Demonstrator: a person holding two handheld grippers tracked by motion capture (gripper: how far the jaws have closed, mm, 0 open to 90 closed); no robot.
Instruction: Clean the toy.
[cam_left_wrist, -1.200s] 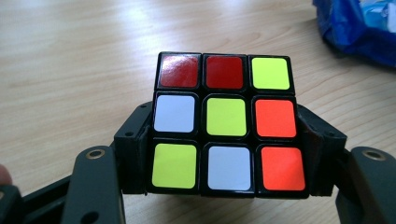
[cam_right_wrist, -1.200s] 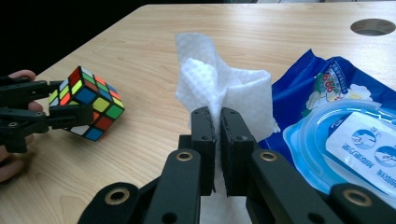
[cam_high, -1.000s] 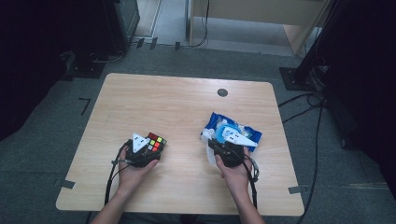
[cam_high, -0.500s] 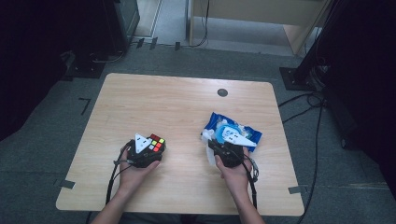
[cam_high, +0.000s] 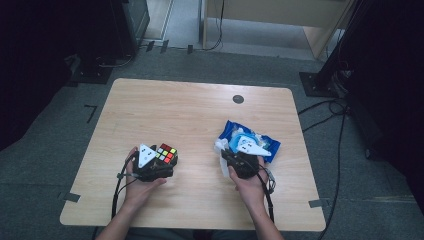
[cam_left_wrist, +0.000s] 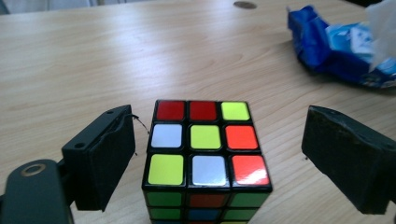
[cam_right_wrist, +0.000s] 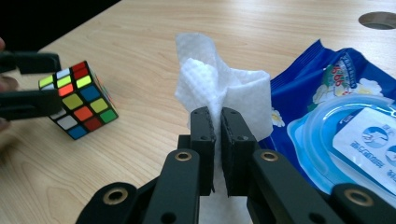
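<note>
A scrambled colour cube (cam_left_wrist: 205, 149) stands on the wooden table (cam_high: 200, 115), in front of the person's left hand (cam_high: 166, 152). My left gripper (cam_left_wrist: 220, 121) straddles it; its jaws have just been opening and now stand wide, with a gap on each side of the cube, which no pad touches. My right gripper (cam_right_wrist: 218, 126) is shut on a white wet wipe (cam_right_wrist: 219, 84) that stands crumpled above its jaws. In the high view this gripper (cam_high: 227, 155) sits at the near left edge of the blue wipe packet (cam_high: 255, 142).
The blue wipe packet (cam_right_wrist: 336, 93) lies flat with a clear round lid (cam_right_wrist: 355, 140) on top. A small round grommet (cam_high: 238, 99) sits in the table's far side. Cables and dark stands ring the floor around the table.
Both hands, the cube and the wipe keep their places in the high view. The spread of the left jaws is too small there to compare.
</note>
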